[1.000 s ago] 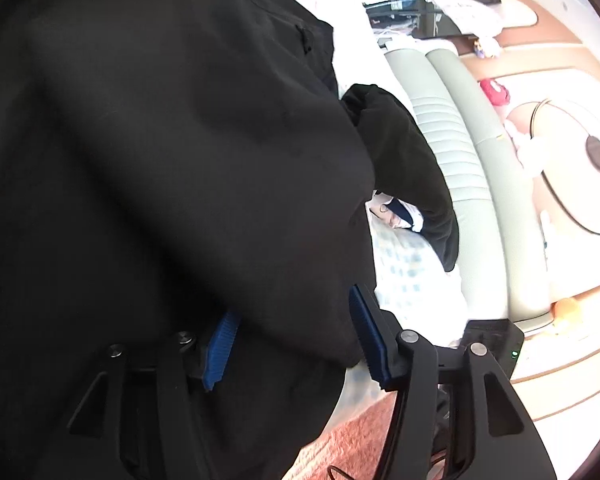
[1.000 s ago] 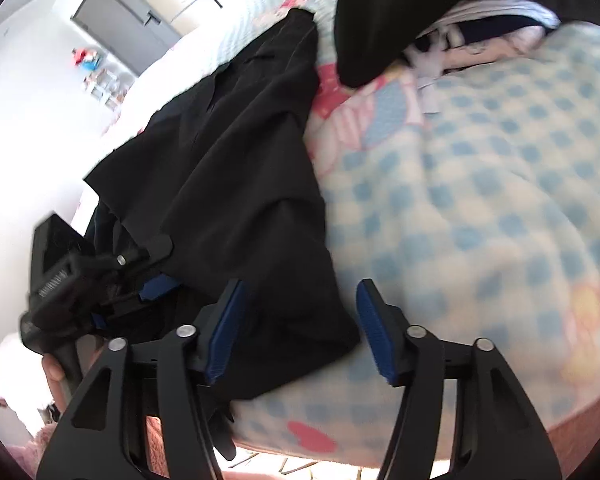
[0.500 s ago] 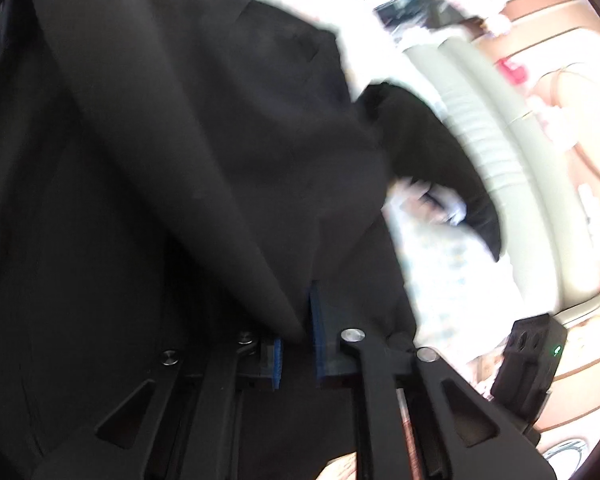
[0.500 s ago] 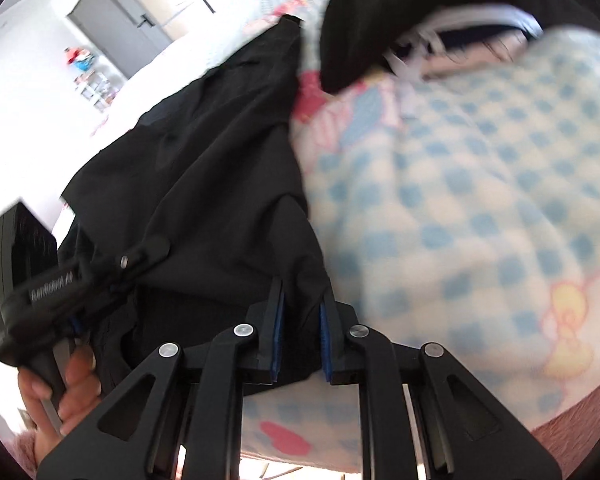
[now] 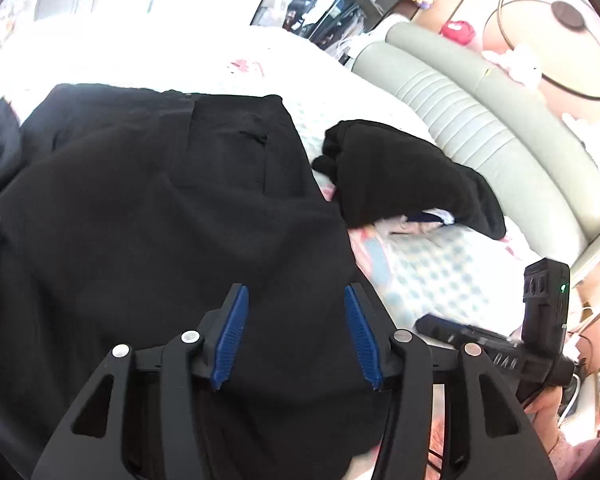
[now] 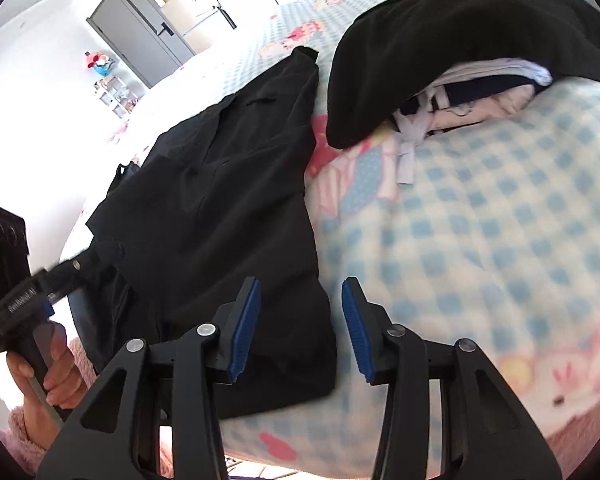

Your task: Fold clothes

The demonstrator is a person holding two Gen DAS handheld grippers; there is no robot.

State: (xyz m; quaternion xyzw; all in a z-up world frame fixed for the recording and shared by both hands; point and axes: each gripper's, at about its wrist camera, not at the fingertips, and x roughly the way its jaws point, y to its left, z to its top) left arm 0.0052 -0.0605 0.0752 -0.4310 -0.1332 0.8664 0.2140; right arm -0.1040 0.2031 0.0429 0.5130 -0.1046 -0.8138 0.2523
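Black garments (image 5: 160,220), two on bed (image 6: 480,220)

Both wrist cameras are looking steeply down from close above, sharing the black trousers (image 5: 148,216) toward ten o'clock.

Strong daylight; far bed (image 5: 148,52) blown out white in both views. Black garment (image 5: 148,208) swallows detail. Heavy fisheye curvature, dark vignette at corners. Checked blanket (image 6: 480,240) soft, slightly motion-blurred.
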